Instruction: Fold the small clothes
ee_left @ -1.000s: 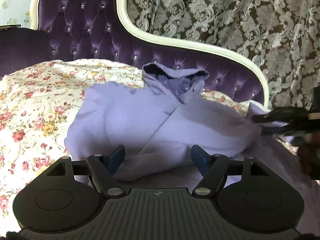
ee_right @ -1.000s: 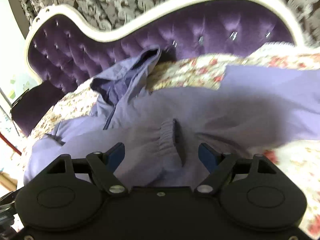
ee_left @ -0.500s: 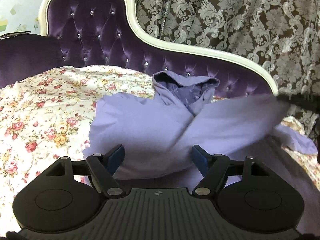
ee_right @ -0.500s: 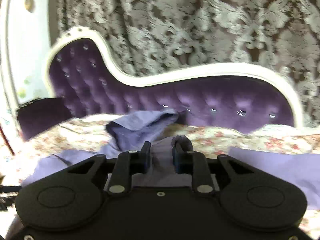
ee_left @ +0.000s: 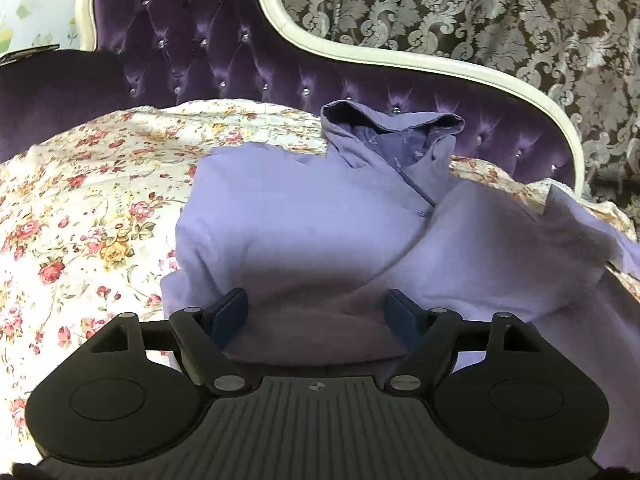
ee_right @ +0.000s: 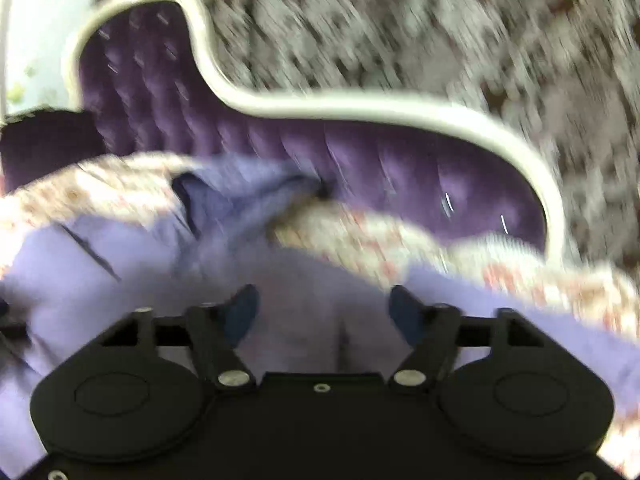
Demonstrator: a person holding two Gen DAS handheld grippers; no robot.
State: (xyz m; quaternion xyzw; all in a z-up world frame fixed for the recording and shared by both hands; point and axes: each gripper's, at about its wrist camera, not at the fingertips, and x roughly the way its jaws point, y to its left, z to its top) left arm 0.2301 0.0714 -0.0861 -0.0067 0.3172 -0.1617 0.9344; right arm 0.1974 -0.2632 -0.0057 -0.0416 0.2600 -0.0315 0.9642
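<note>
Both jaws are opening, nothing pinched: left gripper (ee_left: 316, 312) and right gripper (ee_right: 322, 312) hover over the lilac hooded sweatshirt (ee_left: 304, 224) mid-frame; best grab its near hem evenly.

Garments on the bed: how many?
1. A lavender hoodie spread on the floral bedspread, hood toward the purple headboard. Anything beneath it would be hidden.

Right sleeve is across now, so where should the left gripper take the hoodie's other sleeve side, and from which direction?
Take the lavender hoodie at its folded outer edge on the left, where it lies over the floral bedspread. Come in from the bedspread side, low. That edge is thick and raised, easier to pinch than the flat chest. The left gripper is opening, with fabric below but nothing pinched.
</note>
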